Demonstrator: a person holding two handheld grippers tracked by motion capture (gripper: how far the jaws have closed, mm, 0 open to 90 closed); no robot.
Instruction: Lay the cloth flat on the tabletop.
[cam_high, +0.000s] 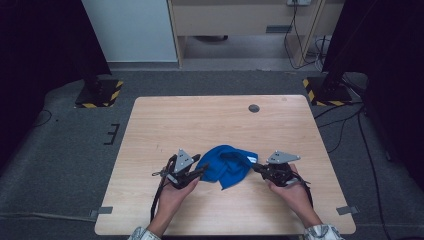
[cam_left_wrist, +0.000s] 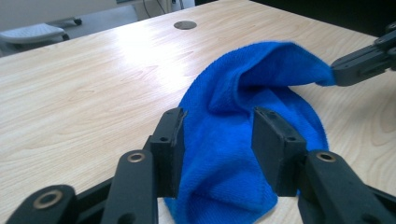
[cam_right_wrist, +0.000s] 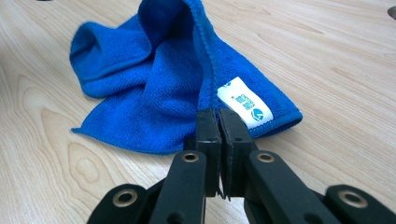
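- A blue cloth (cam_high: 227, 165) lies bunched up on the near half of a light wooden table (cam_high: 210, 120), between the two grippers.
- The left gripper (cam_left_wrist: 217, 140) has its jaws partly open, one on each side of a fold of the cloth. I cannot tell if they squeeze it.
- The right gripper (cam_right_wrist: 219, 130) is pinched tight on the cloth's edge, next to a white label (cam_right_wrist: 243, 102).
- A small round grey cap (cam_high: 254, 108) sits in the table's far side.
- The floor (cam_high: 65, 150) is grey carpet. Black stands with yellow stripes (cam_high: 99, 95) are at the far corners.

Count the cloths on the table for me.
1: a single blue cloth lies bunched near the table's front middle, between the left gripper and right gripper. Its folds could hide something small.
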